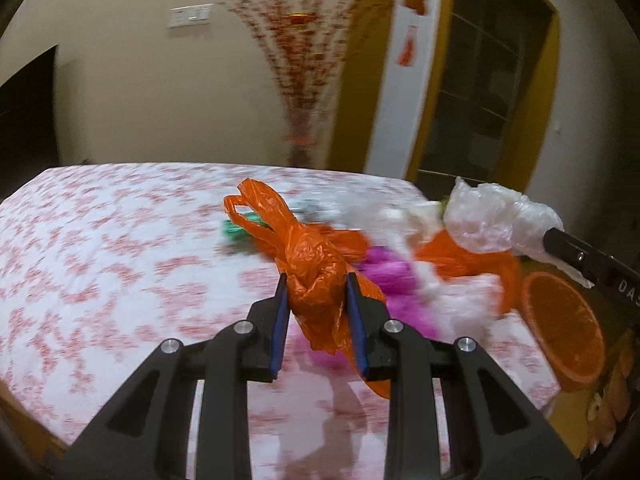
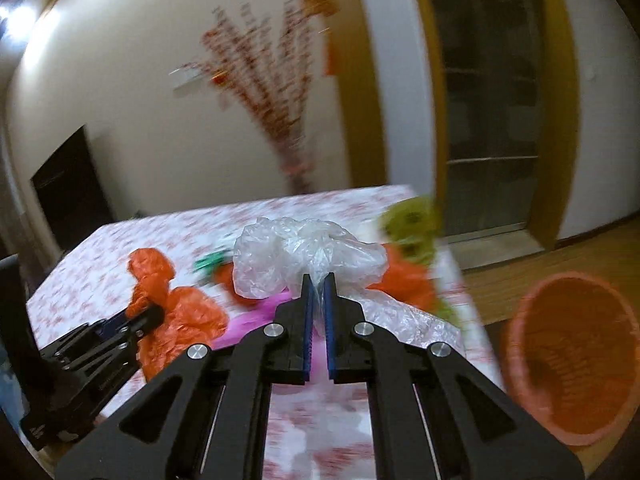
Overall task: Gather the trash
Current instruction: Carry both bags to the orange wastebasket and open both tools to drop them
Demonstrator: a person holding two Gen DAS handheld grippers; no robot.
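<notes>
My left gripper [image 1: 316,280] is shut on a crumpled orange plastic bag [image 1: 312,264] and holds it above the table; both show in the right wrist view, gripper [image 2: 148,314] and bag [image 2: 176,312]. My right gripper [image 2: 319,280] is shut on a clear plastic bag [image 2: 296,256], also lifted; the bag shows at the right of the left wrist view [image 1: 492,216]. More trash lies on the table: a pink piece [image 1: 392,276], a second orange bag [image 2: 408,280], a green scrap [image 1: 236,230] and a yellow-green piece [image 2: 412,228].
The table [image 1: 100,240] has a white cloth with red flowers. An orange woven basket [image 2: 572,360] stands on the wooden floor right of the table. A wall with a red branch decoration and a yellow-framed door lie behind.
</notes>
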